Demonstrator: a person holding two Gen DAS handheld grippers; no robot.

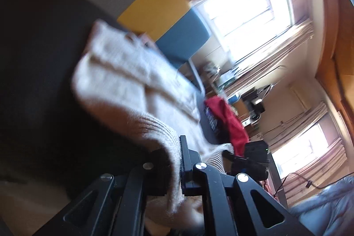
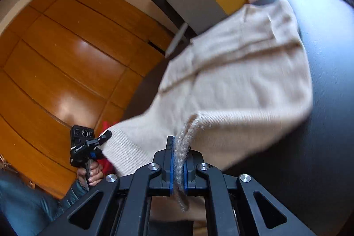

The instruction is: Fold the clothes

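Left wrist view: the left claw (image 1: 177, 160) sits at 6 o'clock, its jaws closed on the ribbed hem of a cream sweater (image 1: 124, 81). From the grip the sweater runs up toward 10 o'clock and spreads in blurred folds over a dark table (image 1: 37, 41). A red cloth (image 1: 227, 118) lies at 3 o'clock of the claw, just beyond the sweater's far edge. The right claw (image 1: 247, 158) appears as a dark, blurred body just right of the left one; its state cannot be told from here. Bright windows (image 1: 247, 19) fill the field at 1 o'clock, and grey, yellow and blue panels (image 1: 154, 1) stand at 12 o'clock. Right wrist view: the right claw (image 2: 179, 160) sits at 6 o'clock, its blue pads (image 2: 172, 160) pinched narrow on a bunched strip of the sweater's (image 2: 239, 72) ribbed edge. The sweater rises from the grip toward 1 o'clock and drapes onto the table (image 2: 331, 85). At 9 o'clock of the claw, the left claw (image 2: 104, 136) grips the sweater's other hem corner, held by a hand (image 2: 95, 174). An orange wood floor (image 2: 66, 63) fills 10 o'clock.
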